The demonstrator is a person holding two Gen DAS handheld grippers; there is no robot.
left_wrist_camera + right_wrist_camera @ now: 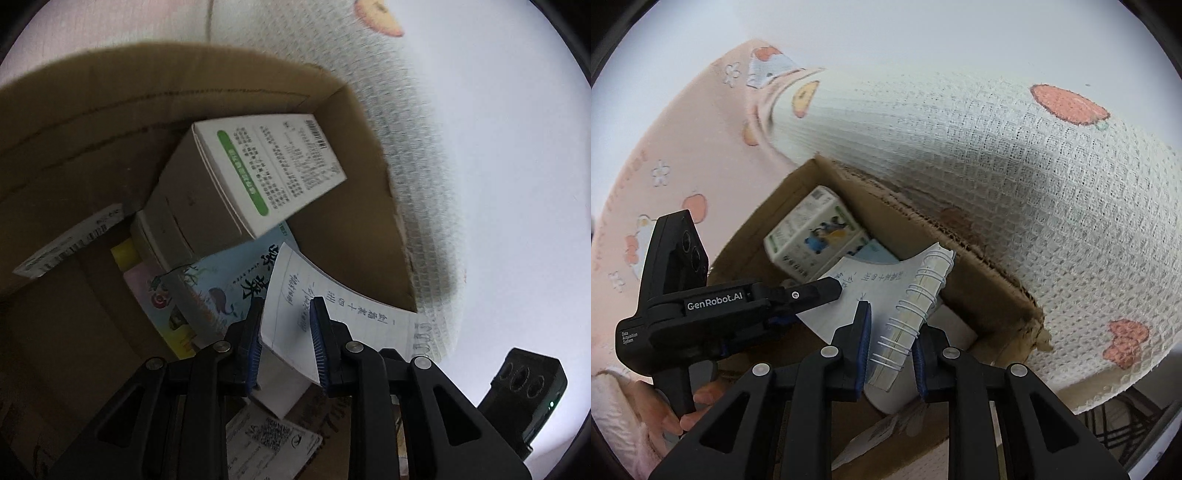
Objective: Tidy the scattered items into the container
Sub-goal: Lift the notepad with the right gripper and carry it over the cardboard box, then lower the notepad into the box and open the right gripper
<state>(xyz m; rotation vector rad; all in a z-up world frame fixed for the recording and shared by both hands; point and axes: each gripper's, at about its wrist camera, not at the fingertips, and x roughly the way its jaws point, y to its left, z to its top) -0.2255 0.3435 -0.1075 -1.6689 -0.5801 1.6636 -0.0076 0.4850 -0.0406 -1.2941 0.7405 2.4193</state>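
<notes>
Cardboard box (74, 155) with two cartons, one notebook (886, 284) pinched by both grippers.

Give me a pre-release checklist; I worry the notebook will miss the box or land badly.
1. Notebook over the cardboard box opening: ok, mostly above the inside.
2. Right hand-held gripper on the spiral binding: ok, the coils fill the gap between its pads.
3. Left hand-held gripper on the page edge: cannot tell whether the pads press.
4. Spiral end clear of the box wall: cannot tell, it sits close.
5. Flat landing spot: not ok, a tilted white-green carton and a blue booklet lie beneath.
</notes>
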